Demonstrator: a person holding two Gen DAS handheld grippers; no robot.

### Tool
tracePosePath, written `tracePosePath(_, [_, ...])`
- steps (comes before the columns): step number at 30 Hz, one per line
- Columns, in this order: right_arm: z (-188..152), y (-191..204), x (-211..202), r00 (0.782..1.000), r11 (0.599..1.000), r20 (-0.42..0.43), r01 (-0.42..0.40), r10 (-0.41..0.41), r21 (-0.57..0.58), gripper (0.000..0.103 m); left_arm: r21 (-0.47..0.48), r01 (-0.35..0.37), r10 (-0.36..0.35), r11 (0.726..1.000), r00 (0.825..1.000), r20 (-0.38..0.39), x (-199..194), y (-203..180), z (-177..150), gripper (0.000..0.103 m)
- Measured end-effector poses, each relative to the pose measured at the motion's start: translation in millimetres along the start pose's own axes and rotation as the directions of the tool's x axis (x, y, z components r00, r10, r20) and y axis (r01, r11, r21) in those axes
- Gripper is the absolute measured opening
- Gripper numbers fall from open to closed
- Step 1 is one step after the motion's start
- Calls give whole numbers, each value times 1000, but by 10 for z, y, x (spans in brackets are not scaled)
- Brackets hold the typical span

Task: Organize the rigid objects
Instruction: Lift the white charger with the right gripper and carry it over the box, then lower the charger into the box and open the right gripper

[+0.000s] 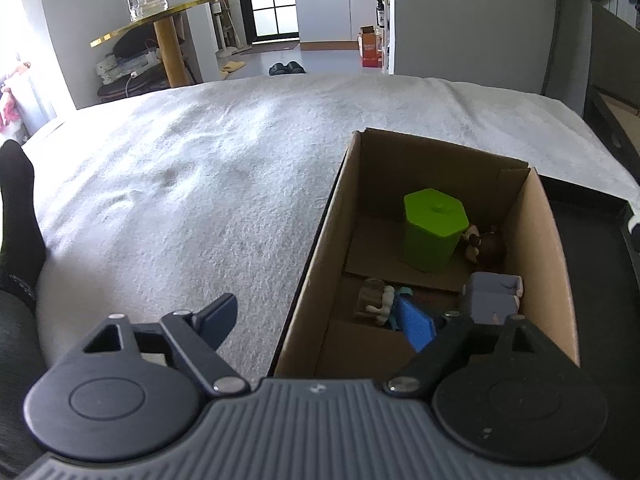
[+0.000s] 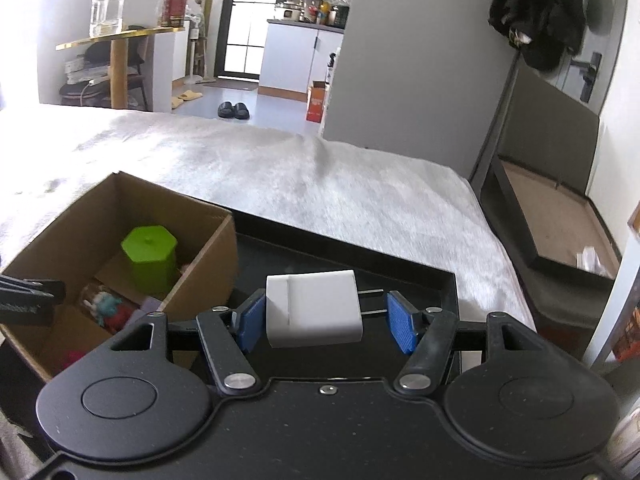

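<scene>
Now we are holding a white charger (image 2: 314,306) between our right gripper (image 2: 324,316) pads above the black tray (image 2: 400,272), our left gripper (image 1: 324,320) gaping empty astride the cardboard box (image 1: 316,272) wall, green container (image 1: 434,228) inside.

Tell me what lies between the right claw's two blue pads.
A white charger, its prongs pointing at the right-hand pad; the right wrist view shows it.
</scene>
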State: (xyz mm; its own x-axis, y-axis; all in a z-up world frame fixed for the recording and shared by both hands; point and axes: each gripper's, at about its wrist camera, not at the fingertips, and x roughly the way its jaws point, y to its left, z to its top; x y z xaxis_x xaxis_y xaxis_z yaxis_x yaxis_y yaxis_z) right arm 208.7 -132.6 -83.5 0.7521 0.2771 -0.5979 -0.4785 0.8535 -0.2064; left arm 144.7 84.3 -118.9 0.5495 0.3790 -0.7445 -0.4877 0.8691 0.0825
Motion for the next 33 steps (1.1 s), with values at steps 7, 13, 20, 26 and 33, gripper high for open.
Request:
tracePosePath(7, [113, 171, -94, 1000, 999, 29, -7, 8, -37, 61, -32, 31, -32, 999, 999, -15, 11, 89, -46, 58])
tracePosePath(13, [208, 333, -140, 999, 997, 49, -18, 21, -71, 61, -66, 41, -43, 997, 999, -28, 25, 155, -70, 33])
tracePosePath(20, [276, 488, -158, 997, 994, 65, -30, 37, -106, 61, -102, 66, -68, 993, 998, -17, 20, 224, -86, 16])
tracePosePath(26, [331, 646, -149, 994, 988, 84, -51, 63, -143, 61, -131, 87, -89, 988, 996, -12, 10, 266, -89, 16])
tracePosePath(33, [350, 816, -75, 994, 979, 66, -73, 87, -190, 61, -147, 107, -111, 983, 994, -17, 24, 311, -79, 15])
